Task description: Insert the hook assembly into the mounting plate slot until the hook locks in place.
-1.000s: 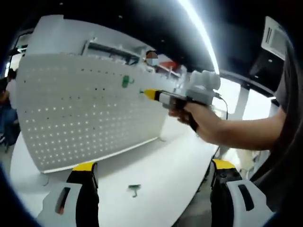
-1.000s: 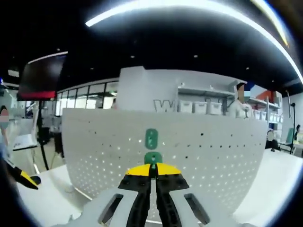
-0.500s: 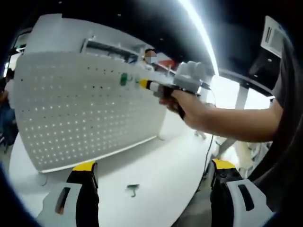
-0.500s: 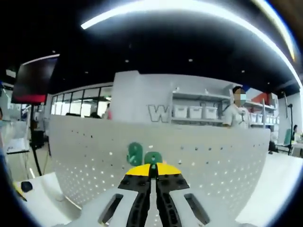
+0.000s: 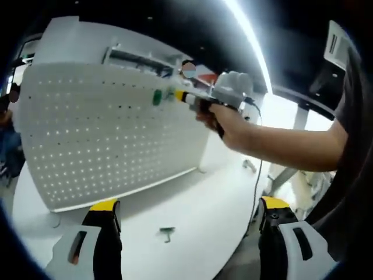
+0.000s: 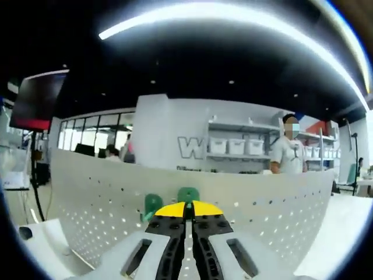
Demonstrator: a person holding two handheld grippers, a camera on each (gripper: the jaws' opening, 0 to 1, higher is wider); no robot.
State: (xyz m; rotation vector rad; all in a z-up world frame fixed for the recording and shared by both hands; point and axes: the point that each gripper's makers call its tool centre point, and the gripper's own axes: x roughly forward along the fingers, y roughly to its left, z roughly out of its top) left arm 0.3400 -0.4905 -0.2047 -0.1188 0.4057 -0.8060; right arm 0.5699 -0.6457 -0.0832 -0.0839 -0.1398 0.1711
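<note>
The right gripper [image 6: 186,211] covers most of the green hook [image 6: 188,195] between its jaws, so only its top shows. A second green hook [image 6: 152,205] on the pegboard [image 6: 262,204] is partly covered. A small green piece [image 5: 167,233] on the table [image 5: 192,210] is too small to make out.

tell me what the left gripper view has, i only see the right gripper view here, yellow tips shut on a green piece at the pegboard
Observer: The right gripper is held high against the pegboard, near its top edge, beside a green hook already on the board.
Operator: anything on the table
Observer: Yes, another small green hook piece lies loose on the white table, in front of the board.
Operator: and the left gripper
Observer: The left gripper is open, jaws wide apart, low over the table and holding nothing.
</note>
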